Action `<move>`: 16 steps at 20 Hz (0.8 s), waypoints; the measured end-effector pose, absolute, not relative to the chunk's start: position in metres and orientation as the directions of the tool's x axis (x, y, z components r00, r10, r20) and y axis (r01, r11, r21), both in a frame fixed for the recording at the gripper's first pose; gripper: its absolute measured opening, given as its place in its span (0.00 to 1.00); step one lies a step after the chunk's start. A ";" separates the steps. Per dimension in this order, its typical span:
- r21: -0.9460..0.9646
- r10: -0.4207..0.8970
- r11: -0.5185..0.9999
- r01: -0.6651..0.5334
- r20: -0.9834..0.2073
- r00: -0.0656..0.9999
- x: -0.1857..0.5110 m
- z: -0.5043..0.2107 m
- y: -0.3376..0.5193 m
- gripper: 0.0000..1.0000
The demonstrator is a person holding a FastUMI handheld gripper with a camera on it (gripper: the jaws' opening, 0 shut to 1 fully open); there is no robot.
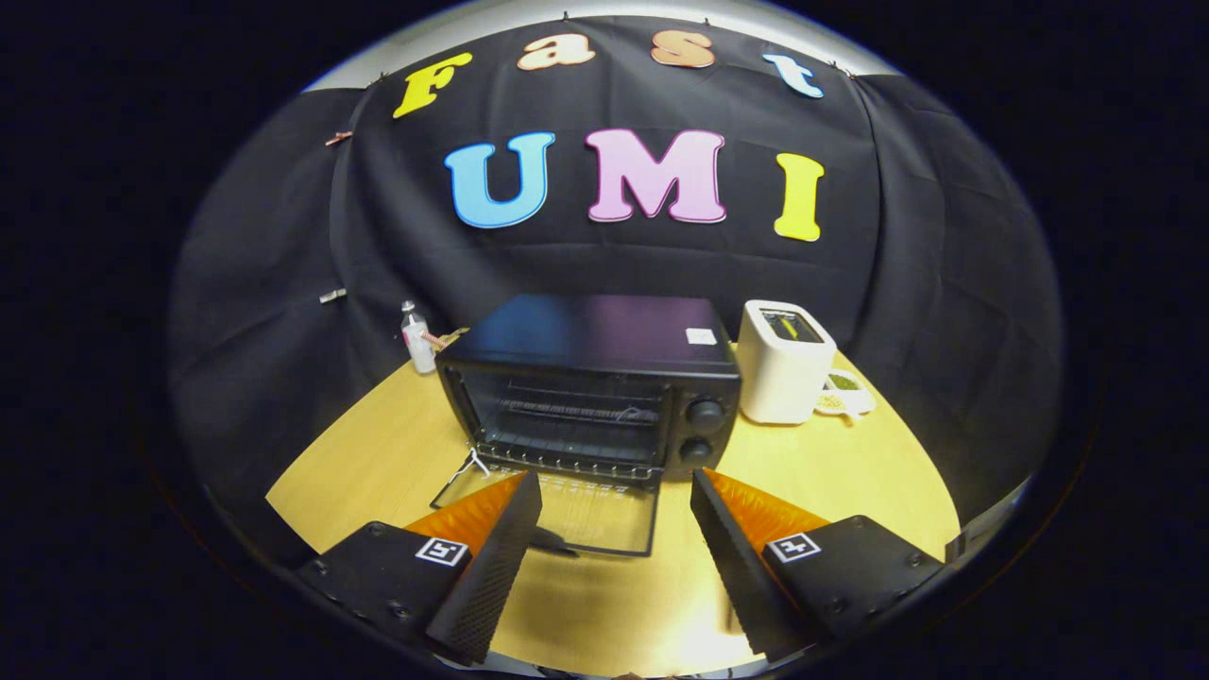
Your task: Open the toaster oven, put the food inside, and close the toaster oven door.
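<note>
The toaster oven [590, 382] stands on the round table [378, 444] with its glass door [567, 510] already folded down flat, its free edge lying between the fingertips [515, 501]. The gripper [614, 491] hovers just in front of the oven with its jaws released, spread wide and holding nothing. The wire rack [576, 408] inside is bare, so the step in hand is judged to be fetching the food. No food can be identified with certainty; a small dish [843, 392] with greenish contents sits behind a white toaster [782, 361] to the oven's right. When withdrawing, lift clear of the lowered door to avoid knocking it. On return, enter level and centred above the door, then place the food well back on the rack.
</note>
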State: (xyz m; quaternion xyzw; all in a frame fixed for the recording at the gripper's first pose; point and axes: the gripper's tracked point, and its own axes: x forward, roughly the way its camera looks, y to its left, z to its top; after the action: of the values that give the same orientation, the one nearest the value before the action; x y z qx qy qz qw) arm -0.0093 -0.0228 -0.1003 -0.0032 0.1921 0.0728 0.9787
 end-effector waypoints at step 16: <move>0.244 0.229 0.964 -0.103 -0.568 0.791 -0.024 -0.148 -0.235 0.99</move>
State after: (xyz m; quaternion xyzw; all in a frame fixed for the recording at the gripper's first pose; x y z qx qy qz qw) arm -0.0237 -0.2350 -0.1477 0.1005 0.3112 0.0882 0.9409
